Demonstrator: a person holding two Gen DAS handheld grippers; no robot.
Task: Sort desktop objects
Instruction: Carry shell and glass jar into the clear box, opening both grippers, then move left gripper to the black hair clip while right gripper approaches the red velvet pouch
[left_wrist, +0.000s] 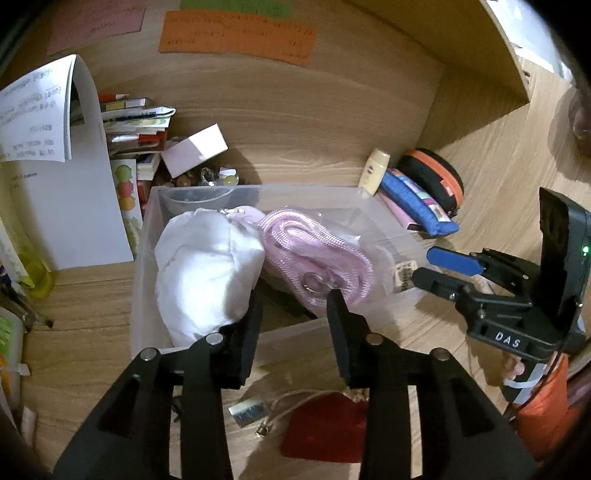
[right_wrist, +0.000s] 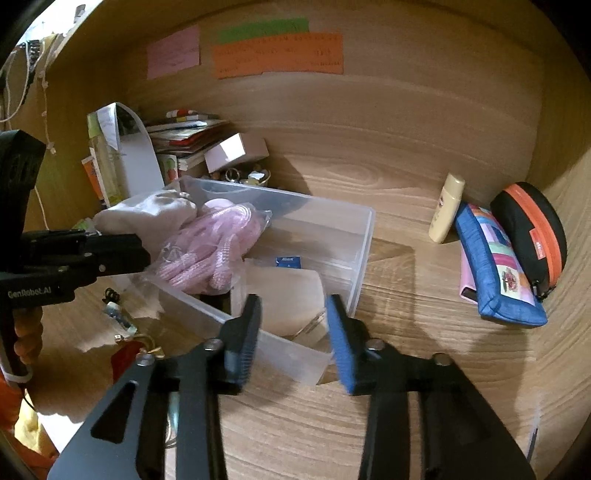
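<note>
The clear plastic bin (left_wrist: 147, 229) sits in the middle of the wooden surface (left_wrist: 314, 147), stuffed with a white cloth bundle (left_wrist: 207, 273) and a bagged pink cord (left_wrist: 317, 254). The left wrist view catches stuff near the front edge that the other mostly misses: a red pouch (left_wrist: 325, 432) and a small silver-blue packet (left_wrist: 247, 410) lying on the surface just below the left tool (left_wrist: 295, 314). The right wrist view gives the inside of the bin's near end instead, with a small blue card (right_wrist: 288, 261) and a flat translucent lid-like piece (right_wrist: 284, 295), plus a much better look at the cream bottle (right_wrist: 447, 208), blue patchwork pouch (right_wrist: 495, 266) and black-and-orange zip case (right_wrist: 532, 236) lined up at the right. Both views show the messy book stack (left_wrist: 136, 125) and sticky notes (right_wrist: 277, 55) on the back panel. The left tool hangs over the bin's front rim, fingers spread a bit, nothing between them. The right tool (right_wrist: 293, 317) hovers at the bin's near corner, angled down, blue pads parted with nothing pinched.
</note>
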